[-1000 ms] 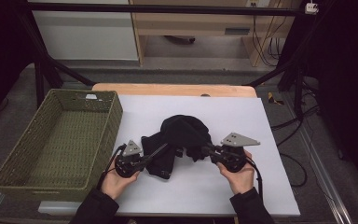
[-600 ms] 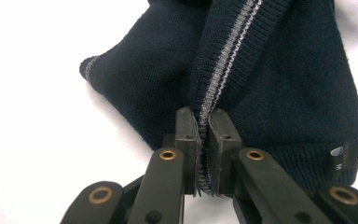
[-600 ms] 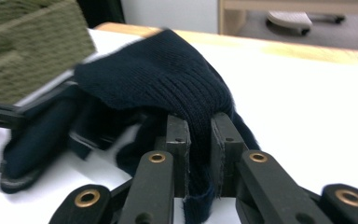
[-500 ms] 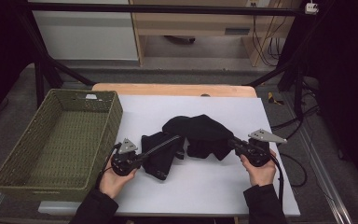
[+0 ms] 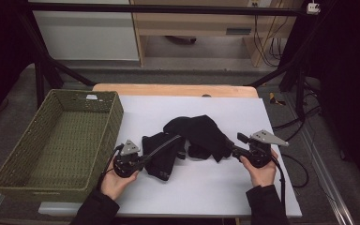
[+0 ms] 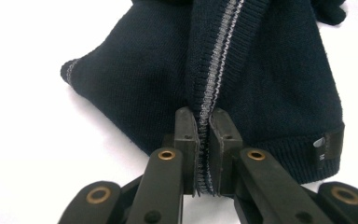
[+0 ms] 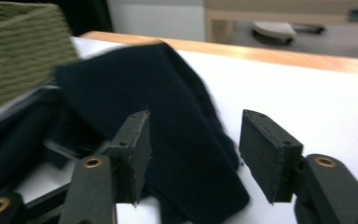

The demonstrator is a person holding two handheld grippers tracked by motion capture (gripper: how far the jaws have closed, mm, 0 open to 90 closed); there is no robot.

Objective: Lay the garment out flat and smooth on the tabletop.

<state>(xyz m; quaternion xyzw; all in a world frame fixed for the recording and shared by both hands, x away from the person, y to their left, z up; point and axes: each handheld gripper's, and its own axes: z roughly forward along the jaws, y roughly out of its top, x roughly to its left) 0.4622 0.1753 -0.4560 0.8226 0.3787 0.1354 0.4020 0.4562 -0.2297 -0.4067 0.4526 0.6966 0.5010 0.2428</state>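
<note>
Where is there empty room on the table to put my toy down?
Bare white table lies behind the black sweater, and along the front edge between the two hands. The green basket is empty too. The middle is crowded.

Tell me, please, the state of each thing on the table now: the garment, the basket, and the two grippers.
Black knitted garment: crumpled on the white table, one edge pulled out.
Left gripper: shut on the garment's ribbed, grey-striped edge.
Right gripper: jaws have just been opening; they stand apart, pads off the fabric that lies between them.
Green woven basket: upright, empty, left of the garment.
</note>
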